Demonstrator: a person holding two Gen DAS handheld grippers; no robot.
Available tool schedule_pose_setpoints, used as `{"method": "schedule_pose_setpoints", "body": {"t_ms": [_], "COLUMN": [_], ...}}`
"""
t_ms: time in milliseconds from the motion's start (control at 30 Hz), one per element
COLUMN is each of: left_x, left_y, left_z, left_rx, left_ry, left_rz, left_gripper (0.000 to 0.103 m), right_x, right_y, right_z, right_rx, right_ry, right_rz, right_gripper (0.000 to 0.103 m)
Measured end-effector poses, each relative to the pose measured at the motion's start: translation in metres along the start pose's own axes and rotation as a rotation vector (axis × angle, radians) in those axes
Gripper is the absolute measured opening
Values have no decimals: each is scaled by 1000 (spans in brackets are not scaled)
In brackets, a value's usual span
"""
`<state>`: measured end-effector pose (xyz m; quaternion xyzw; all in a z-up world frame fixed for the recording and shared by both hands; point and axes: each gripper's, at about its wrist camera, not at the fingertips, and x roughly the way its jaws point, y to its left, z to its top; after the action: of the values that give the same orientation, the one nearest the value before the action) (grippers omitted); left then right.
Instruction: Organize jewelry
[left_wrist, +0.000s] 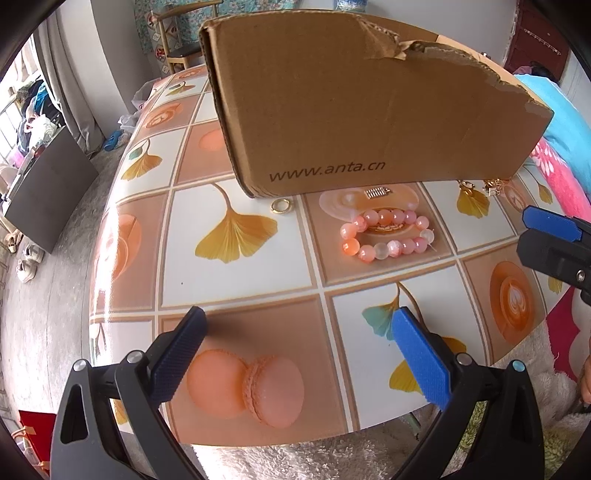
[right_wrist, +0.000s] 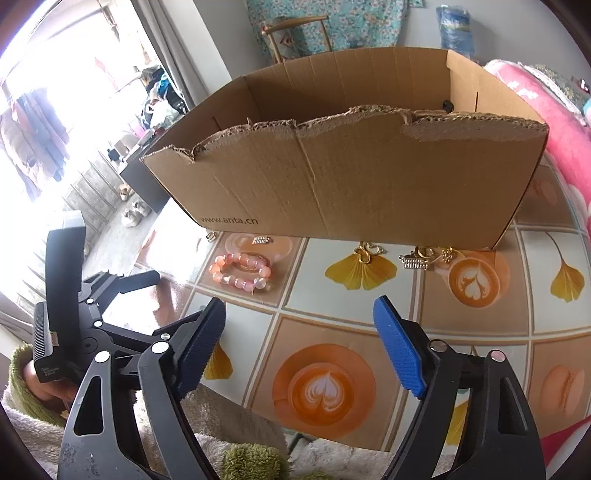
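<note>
A pink bead bracelet (left_wrist: 386, 236) (right_wrist: 242, 271) lies on the table in front of a torn cardboard box (left_wrist: 369, 107) (right_wrist: 343, 184). A gold ring (left_wrist: 282, 205) and a small comb-like charm (left_wrist: 376, 192) (right_wrist: 261, 240) lie at the box's foot. Gold charms (right_wrist: 367, 253) and several small gold and silver pieces (right_wrist: 424, 256) lie further right along the box. My left gripper (left_wrist: 303, 350) is open and empty, hovering near the table's front edge. My right gripper (right_wrist: 303, 350) is open and empty, also near the front edge; it shows in the left wrist view (left_wrist: 554, 240).
The table (left_wrist: 258, 280) has a glossy tiled cloth with leaf, macaron and coffee prints. A pink blanket (right_wrist: 554, 122) lies to the right of the box. A chair (left_wrist: 177, 40) stands behind the table. A fluffy sleeve (right_wrist: 22, 373) is at the front.
</note>
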<state>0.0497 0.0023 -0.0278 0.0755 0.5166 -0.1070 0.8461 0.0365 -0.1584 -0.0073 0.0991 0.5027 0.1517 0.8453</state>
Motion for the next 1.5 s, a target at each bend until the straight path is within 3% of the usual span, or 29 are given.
{"method": "schedule_pose_setpoints", "body": {"t_ms": [267, 433, 600, 700, 900, 1067, 1233, 1267, 1367, 1500], "left_x": [-1, -4, -16, -21, -14, 3, 7, 8, 10, 7], "left_y": [-1, 3, 13, 15, 7, 3, 4, 3, 4, -2], "left_z": [-3, -2, 9, 16, 22, 27, 31, 32, 31, 27], "left_rx": [21, 6, -24, -25, -1, 6, -15, -13, -5, 23], "left_ry": [-19, -57, -149, -199, -192, -135, -126, -124, -118, -119], "left_rz": [-12, -42, -126, -157, -266, -250, -260, -257, -257, -233], "left_gripper": [99, 96, 79, 61, 41, 30, 28, 21, 9, 9], "right_x": [17, 17, 16, 14, 27, 46, 60, 61, 62, 59], "right_y": [0, 4, 9, 12, 16, 22, 24, 24, 27, 40], "right_z": [11, 19, 33, 43, 45, 39, 35, 35, 36, 34], "right_rx": [-8, 1, -12, -20, -28, -51, -65, -62, -75, -137], "right_ry": [50, 47, 23, -10, 54, 127, 184, 181, 186, 182], "right_rz": [11, 32, 43, 43, 75, 61, 45, 54, 82, 87], "right_gripper": [65, 52, 40, 36, 29, 24, 22, 21, 6, 0]}}
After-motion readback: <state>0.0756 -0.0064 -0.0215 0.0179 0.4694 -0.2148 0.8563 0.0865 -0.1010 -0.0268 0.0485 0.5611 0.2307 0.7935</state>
